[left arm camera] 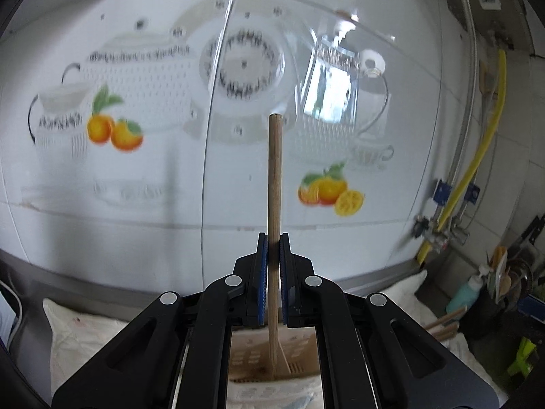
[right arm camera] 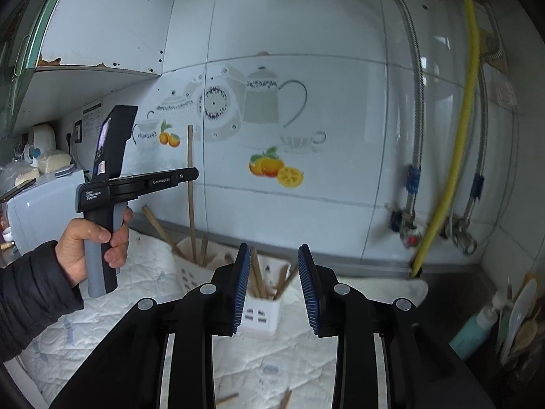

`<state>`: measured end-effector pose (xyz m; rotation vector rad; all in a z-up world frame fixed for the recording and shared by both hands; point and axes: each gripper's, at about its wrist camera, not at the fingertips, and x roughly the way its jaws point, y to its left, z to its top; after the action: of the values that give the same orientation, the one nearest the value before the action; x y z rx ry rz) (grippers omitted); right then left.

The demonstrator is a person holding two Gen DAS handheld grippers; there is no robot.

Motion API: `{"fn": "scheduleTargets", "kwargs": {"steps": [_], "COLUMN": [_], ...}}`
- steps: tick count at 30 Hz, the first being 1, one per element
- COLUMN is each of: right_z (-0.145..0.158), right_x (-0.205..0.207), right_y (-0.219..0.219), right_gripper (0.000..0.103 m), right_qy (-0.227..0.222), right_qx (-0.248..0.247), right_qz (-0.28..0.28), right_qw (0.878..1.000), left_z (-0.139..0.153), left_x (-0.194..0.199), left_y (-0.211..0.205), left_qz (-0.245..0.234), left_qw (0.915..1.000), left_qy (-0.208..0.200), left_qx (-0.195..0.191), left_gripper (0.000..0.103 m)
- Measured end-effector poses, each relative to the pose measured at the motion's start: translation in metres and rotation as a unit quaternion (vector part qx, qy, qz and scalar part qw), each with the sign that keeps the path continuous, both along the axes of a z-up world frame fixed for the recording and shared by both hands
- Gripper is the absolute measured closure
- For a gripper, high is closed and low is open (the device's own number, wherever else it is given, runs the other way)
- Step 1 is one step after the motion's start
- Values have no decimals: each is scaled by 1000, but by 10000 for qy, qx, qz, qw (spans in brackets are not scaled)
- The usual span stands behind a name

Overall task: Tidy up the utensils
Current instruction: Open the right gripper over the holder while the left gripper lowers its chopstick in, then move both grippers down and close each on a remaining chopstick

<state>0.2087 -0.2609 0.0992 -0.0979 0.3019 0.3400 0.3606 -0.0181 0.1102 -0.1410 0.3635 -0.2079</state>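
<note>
Standing straight up, a long wooden stick (left arm camera: 274, 184) is pinched tight in the left gripper (left arm camera: 273, 255), with its low end down in the tan holder (left arm camera: 306, 358). The right gripper (right arm camera: 274, 283) hangs with its fingers wide apart and nothing in them, just in front of a white holder (right arm camera: 260, 317) full of sticks on the quilted cloth (right arm camera: 143, 306).

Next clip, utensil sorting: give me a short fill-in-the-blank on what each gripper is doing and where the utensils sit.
1. The left gripper is shut on a ____ stick.
2. The right gripper is ____ and holds nothing.
3. The stick's lower end reaches into the white slotted ____.
4. That container stands on a white quilted ____.

Missing words: wooden; open; holder; cloth
</note>
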Motion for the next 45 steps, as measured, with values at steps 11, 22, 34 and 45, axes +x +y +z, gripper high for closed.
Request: {"fn": "scheduleTargets", "kwargs": {"steps": [11, 22, 34, 45], "right_z": [-70, -175, -214, -223], "right_x": [-53, -123, -137, -126], "right_y": [-13, -26, -22, -26], "right_gripper": [74, 75, 83, 96], "right_qy": [759, 1845, 1840, 1969], "right_qx": [90, 456, 325, 473], "right_qz": [-264, -771, -1101, -1264], "right_qw": [9967, 9787, 9762, 9711], "left_z": [0, -25, -132, -207], "left_x": [-26, -127, -236, -272], "left_y": [5, -1, -11, -38], "left_qz": [-69, -454, -943, -1617], "left_qw": [9999, 9972, 9867, 9638], "left_qy": [-24, 202, 1117, 1888], "left_qx": [120, 555, 715, 960], "left_gripper": [75, 69, 65, 68]}}
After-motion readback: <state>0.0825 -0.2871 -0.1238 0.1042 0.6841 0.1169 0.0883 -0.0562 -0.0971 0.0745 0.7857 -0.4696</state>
